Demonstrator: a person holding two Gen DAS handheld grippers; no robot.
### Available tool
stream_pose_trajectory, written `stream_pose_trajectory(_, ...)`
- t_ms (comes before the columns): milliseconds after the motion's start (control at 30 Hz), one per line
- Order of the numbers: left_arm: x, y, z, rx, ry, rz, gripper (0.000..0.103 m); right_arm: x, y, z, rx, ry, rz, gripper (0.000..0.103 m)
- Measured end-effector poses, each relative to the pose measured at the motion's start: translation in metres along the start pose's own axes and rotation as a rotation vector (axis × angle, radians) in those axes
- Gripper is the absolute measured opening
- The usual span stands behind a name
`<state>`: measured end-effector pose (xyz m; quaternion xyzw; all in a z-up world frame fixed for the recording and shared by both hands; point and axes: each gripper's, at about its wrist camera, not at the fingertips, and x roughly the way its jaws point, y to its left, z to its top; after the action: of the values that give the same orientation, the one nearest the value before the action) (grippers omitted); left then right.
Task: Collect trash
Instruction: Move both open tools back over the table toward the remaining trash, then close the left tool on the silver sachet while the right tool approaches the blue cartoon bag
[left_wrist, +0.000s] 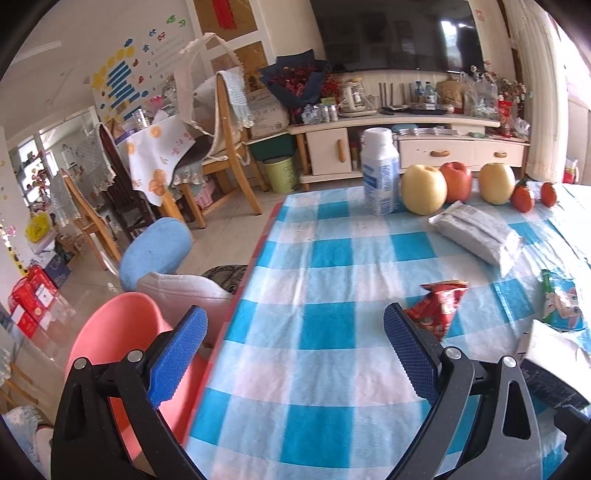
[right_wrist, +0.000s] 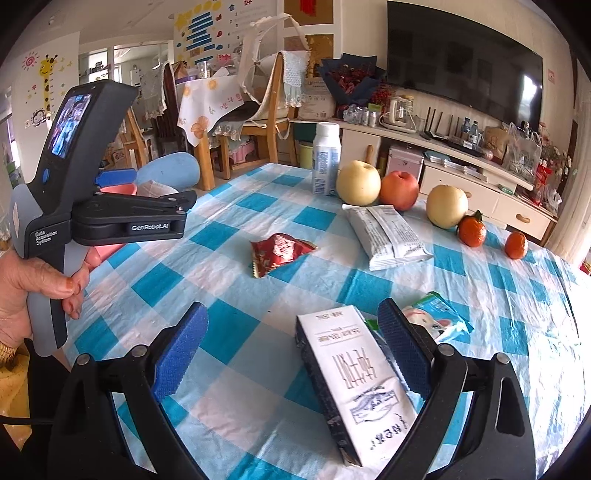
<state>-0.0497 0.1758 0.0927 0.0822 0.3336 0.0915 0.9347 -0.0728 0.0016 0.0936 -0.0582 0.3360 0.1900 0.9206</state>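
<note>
Holding both tools over the checked table (right_wrist: 229, 229), we keep our right gripper (right_wrist: 291, 343) wide open around a white carton (right_wrist: 354, 384) lying flat; its right pad sits close beside the carton, and we cannot tell whether it touches. Our left gripper (left_wrist: 295, 332) gapes equally wide, gripping nothing, above the table's edge. A red wrapper (right_wrist: 280, 253) lies mid-table, a silver packet (right_wrist: 388, 236) beyond it, a blue wrapper (right_wrist: 439, 317) just right of the carton.

The left gripper (left_wrist: 295, 328) hangs with its jaws spread wide at the table's (left_wrist: 332, 369) near left edge. The right gripper (right_wrist: 293, 332), also spread wide, hovers over the table's near side, while a bare hand (right_wrist: 33, 284) grips the left handle.
</note>
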Motion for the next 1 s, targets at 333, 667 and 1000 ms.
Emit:
stream_pose_trajectory(333, -0.009, -0.032, 0.009, -0.015, -0.007, -0.248, 0.096, -0.011, -0.061, -0.002, 0.123, -0.013, -0.044, 0.094)
stream_pose_trajectory(667, 0.025, -0.099, 0.035, -0.1, 0.135, -0.456, 0.096, -0.002, -0.152, -0.014, 0.368, 0.057, -0.056, 0.093)
stream_pose_trajectory(1000, 0.113, -0.183, 0.085, -0.169, 0.352, -0.376, 0.096, 0.006, -0.167, -0.022, 0.416, 0.133, 0.008, 0.094)
